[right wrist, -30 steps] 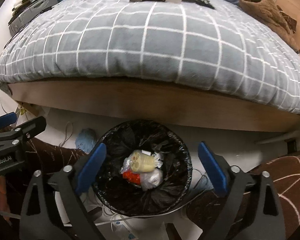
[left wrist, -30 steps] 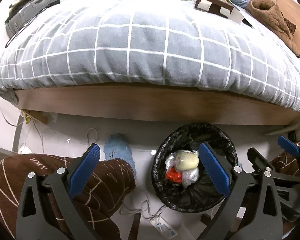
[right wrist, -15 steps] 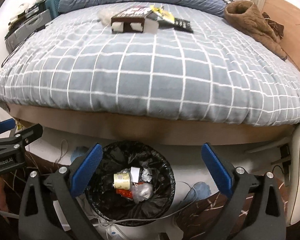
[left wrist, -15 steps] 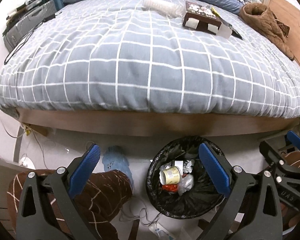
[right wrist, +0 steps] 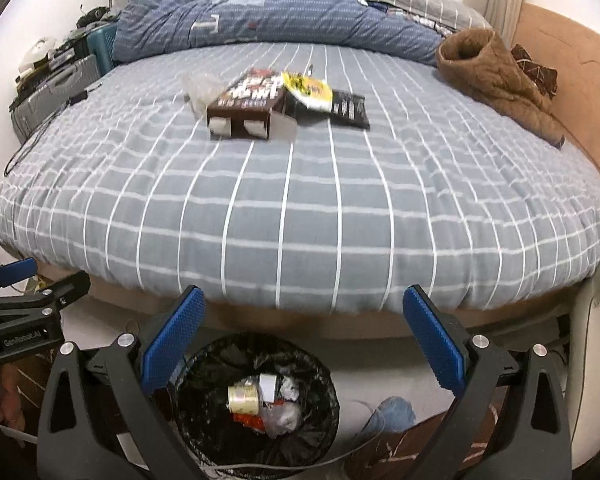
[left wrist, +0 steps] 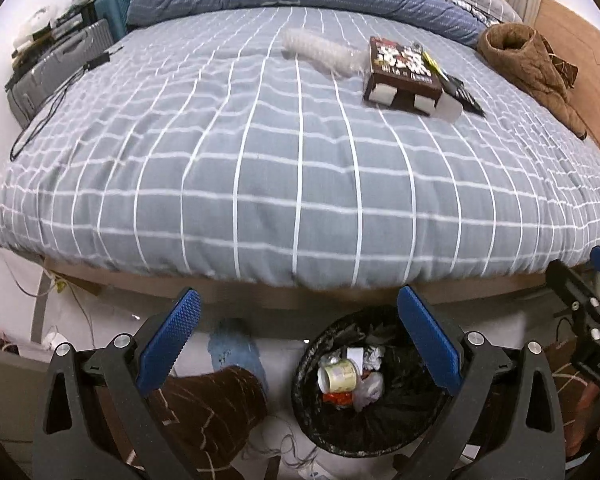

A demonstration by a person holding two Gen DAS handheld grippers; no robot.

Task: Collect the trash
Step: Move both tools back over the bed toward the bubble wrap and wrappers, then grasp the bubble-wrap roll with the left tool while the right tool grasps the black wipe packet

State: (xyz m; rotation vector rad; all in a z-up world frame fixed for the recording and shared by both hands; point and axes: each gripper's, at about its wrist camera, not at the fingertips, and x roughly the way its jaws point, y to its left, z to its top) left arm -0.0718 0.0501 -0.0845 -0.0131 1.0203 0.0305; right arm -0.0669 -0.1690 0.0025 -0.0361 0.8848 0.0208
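Bed (right wrist: 300, 208) fills both views, grey check cover, trash lying near its far middle. Bin (right wrist: 256, 404) w/ black liner sits on floor at the foot, already holding a tape roll, scrunched paper, red scrap.

Brown box (right wrist: 246, 110): biggest item left, open end w/ white flaps facing the grippers. Card, so prob light & fairly stiff, but hollow, so it would crush if squeezed hard. Best hold looks like across the short sides near the open end, or pinch one flap edge.

Black wrapper (right wrist: 350, 110) & yellow packet (right wrist: 306, 88) lie just right of box, touching it, overlapping each other. Thin film, prob slippery & floppy; pinch a raised edge, not flat on the cover.

Clear plastic (left wrist: 320, 50) lies just left of box, crinkly, see-through, v. light; soft cover beneath will give, so press in a bit to get under.

Left gripper (left wrist: 296, 340) & right gripper (right wrist: 302, 336): both spread wide, nothing between the pads, hanging over the bin, well short of the trash.
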